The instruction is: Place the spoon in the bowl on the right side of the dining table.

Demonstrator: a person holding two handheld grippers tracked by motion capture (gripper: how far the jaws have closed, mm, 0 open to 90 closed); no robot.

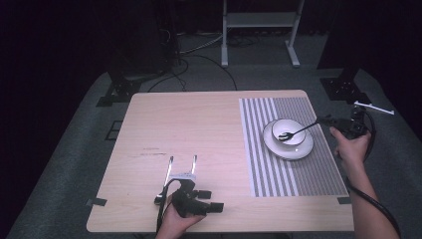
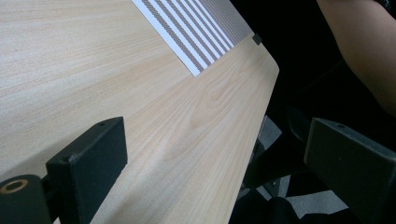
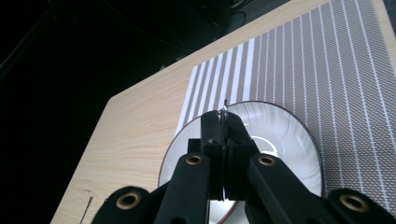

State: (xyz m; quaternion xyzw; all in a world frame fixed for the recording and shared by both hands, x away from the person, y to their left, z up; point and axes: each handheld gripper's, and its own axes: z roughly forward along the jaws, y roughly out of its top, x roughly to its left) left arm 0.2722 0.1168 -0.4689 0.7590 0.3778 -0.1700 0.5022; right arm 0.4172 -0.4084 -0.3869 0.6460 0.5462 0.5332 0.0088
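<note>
High view shows the right tongs (image 1: 326, 120) squeezed tight on the handle of a dark fork (image 1: 297, 131). The fork reaches down into a small white bowl (image 1: 288, 131), and its prongs rest inside. The bowl sits on a white plate (image 1: 304, 148). The plate sits on a striped grey and white mat (image 1: 278, 169) at the right side of the wooden counter (image 1: 189, 124). The left tongs (image 1: 183, 157) are wide open and hold nothing. They are near the front edge of the counter, well apart from the plate. A hand (image 1: 175, 220) holds them from below
</note>
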